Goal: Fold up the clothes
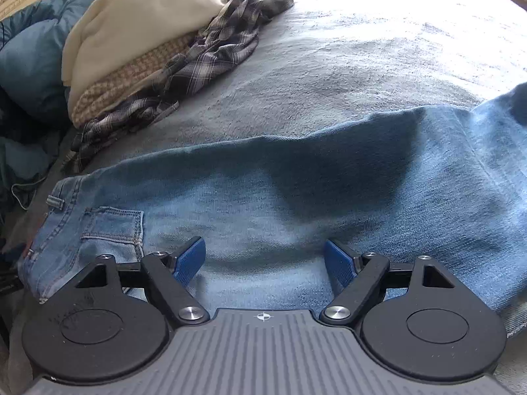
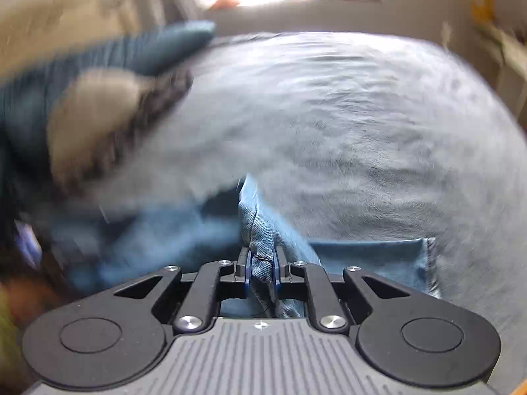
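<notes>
Jeans fold is getting going, right side doing the lifting

Using the faded blue denim jeans (image 1: 263, 197) as the landmark: closest in, the right gripper (image 2: 262, 273) is pinching a bunched fold of that denim between nearly closed jaws, fabric rising straight out of the pads, so I'm reading this as the leg end getting carried over. The left gripper (image 1: 265, 263) is hovering just above the seat area beside the back pocket (image 1: 112, 230), jaws wide, gripping nothing. Next it's probably needing to pin the waist end while the held end is laid across, edges lined up. Beyond the jeans, the pale blue fuzzy blanket (image 1: 362, 49) is stretching away, and at its far left corner a heap of plaid, cream and checked clothes (image 1: 158, 49) is waiting.
</notes>
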Demonstrator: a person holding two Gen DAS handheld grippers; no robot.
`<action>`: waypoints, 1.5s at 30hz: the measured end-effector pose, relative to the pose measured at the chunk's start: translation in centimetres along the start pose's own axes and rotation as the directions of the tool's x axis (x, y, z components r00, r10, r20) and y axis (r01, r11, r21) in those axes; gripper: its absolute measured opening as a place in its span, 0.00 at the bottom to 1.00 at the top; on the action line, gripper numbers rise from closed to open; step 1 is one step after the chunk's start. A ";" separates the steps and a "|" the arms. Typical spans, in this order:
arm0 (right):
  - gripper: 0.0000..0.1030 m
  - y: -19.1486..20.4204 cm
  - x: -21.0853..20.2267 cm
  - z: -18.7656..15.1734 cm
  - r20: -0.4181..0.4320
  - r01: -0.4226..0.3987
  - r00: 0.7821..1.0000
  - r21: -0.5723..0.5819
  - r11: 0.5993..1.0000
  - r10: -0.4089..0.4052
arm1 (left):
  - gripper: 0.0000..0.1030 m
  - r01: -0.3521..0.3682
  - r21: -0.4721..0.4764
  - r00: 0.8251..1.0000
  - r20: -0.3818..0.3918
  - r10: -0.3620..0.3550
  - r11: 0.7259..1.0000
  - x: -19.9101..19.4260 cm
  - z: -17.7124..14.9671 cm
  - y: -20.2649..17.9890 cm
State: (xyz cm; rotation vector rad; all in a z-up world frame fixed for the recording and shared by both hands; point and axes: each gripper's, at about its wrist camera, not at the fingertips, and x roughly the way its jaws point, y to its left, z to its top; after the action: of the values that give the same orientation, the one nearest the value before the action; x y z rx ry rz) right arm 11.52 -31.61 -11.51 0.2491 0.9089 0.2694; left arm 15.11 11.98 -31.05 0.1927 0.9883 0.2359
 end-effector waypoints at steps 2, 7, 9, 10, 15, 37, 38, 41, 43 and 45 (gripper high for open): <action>0.14 -2.4 -1.5 2.3 0.017 -0.074 0.997 0.140 0.987 0.073 | 0.78 0.006 0.020 1.000 0.001 -0.006 1.000 0.0 0.1 0.0; 0.14 -9.3 -2.7 6.2 0.013 -0.228 0.968 0.452 0.862 0.249 | 0.78 0.022 0.079 1.000 0.001 -0.022 0.997 0.0 0.4 0.0; 0.14 -11.8 -2.3 6.8 0.000 -0.232 0.962 0.520 0.822 0.272 | 0.78 0.028 0.087 1.000 -0.007 -0.028 0.996 0.1 0.6 0.1; 0.14 -13.0 -1.9 6.9 -0.012 -0.221 0.962 0.544 0.810 0.271 | 0.78 0.031 0.091 0.999 -0.011 -0.030 0.995 0.1 0.7 0.1; 0.14 -19.4 4.1 5.2 -0.154 -0.073 0.964 0.626 0.776 0.215 | 0.78 0.035 0.110 0.999 -0.030 -0.031 0.993 0.3 1.0 0.0; 0.37 -8.5 9.4 -4.0 -0.098 0.259 0.956 -0.147 0.955 -0.275 | 0.77 -0.021 0.167 0.999 -0.026 0.026 0.986 0.3 1.9 -1.2; 0.37 -6.2 10.4 -5.2 -0.085 0.269 0.950 -0.267 0.925 -0.301 | 0.76 -0.023 0.183 0.999 -0.020 0.027 0.983 0.0 1.9 -1.3; 0.37 -0.5 13.9 -8.8 -0.017 0.272 0.938 -0.582 0.767 -0.345 | 0.75 -0.027 0.236 0.999 0.029 0.021 0.971 -1.8 2.0 -1.3; 0.37 2.0 15.6 -11.0 0.026 0.259 0.935 -0.731 0.632 -0.353 | 0.75 0.002 0.264 0.998 0.067 -0.021 0.965 -3.6 1.9 -1.2; 0.34 3.4 17.0 -12.4 0.010 0.212 0.936 -0.813 0.543 -0.351 | 0.75 0.054 0.291 0.992 0.097 -0.086 0.955 -5.5 1.8 -1.3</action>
State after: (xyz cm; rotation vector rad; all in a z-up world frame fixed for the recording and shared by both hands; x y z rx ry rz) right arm 11.16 -21.52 -30.26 -0.7960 0.8769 0.3774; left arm 13.85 9.10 -26.05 0.4316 0.9162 0.0140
